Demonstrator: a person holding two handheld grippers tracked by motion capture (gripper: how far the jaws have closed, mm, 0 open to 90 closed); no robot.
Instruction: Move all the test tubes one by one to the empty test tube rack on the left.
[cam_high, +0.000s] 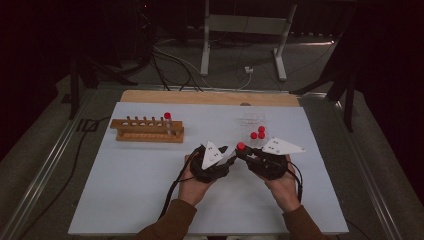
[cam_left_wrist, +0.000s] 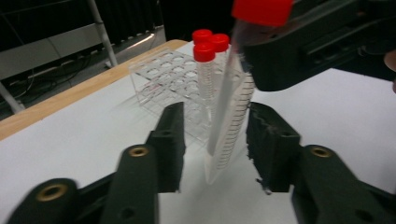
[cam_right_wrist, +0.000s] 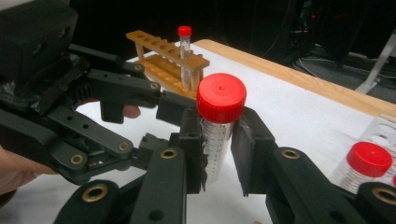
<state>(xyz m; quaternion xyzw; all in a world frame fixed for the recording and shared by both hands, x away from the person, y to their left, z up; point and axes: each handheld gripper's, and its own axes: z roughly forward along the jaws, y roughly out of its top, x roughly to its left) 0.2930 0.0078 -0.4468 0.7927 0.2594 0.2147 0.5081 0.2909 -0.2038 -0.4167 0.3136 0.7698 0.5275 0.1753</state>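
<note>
- My right gripper clamps a red-capped tube just under its cap, holding it upright above the white table.
- My left gripper has its jaws on either side of that tube's lower, tapered end; a gap still shows at each pad, so I am not gripping there.
- The two grippers meet tip to tip near the table's middle.
- The clear rack with three capped tubes stands just beyond.
- The wooden rack with one tube sits well apart, far left.

red-capped tube stands between the left tool's jaws, untouched
</note>
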